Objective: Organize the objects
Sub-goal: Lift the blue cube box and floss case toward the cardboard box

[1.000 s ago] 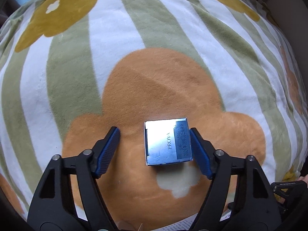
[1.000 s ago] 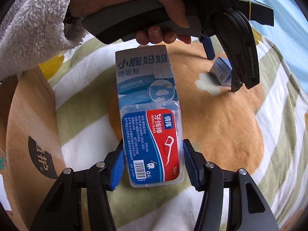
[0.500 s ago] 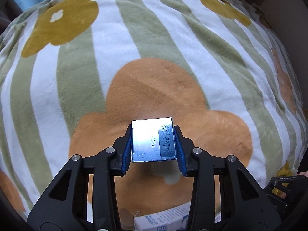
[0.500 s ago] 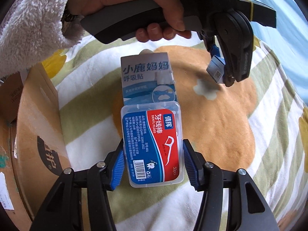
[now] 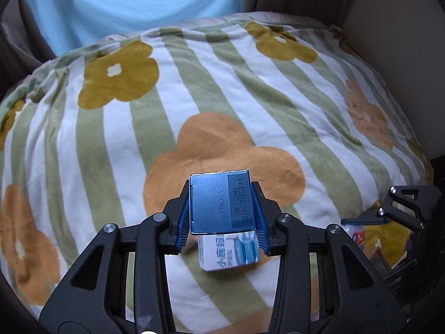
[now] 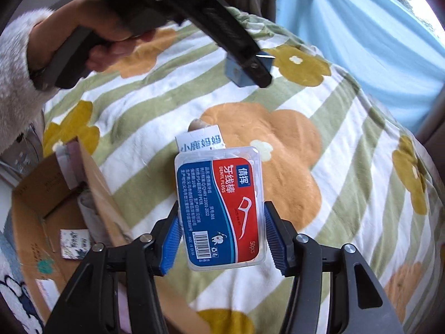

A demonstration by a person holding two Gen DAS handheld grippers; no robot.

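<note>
Left wrist view first: the left gripper (image 5: 222, 217) is clamped on a small shiny blue box (image 5: 221, 203) with PROYA printed on it, both blue pads pressed flat against its sides, and the box hangs up off the blanket (image 5: 116, 128). That blanket is a fluffy thing with green and white stripes and big orange and mustard flowers. A white and blue carton (image 5: 230, 250) with Chinese lettering lies on it below the held box.

Right wrist view shows the right gripper (image 6: 222, 233) squeezing a clear plastic dental floss pick case (image 6: 219, 208) with a red and blue label, also held in the air above the blanket. The same white carton (image 6: 200, 139) peeks out behind its top edge. An open cardboard box (image 6: 41, 208) sits at the blanket's left edge with some bits inside. Up top, a hand (image 6: 91, 39) in a fuzzy white sleeve (image 6: 14, 91) holds the other gripper with the blue box (image 6: 236, 73) pinched at its tip.
</note>
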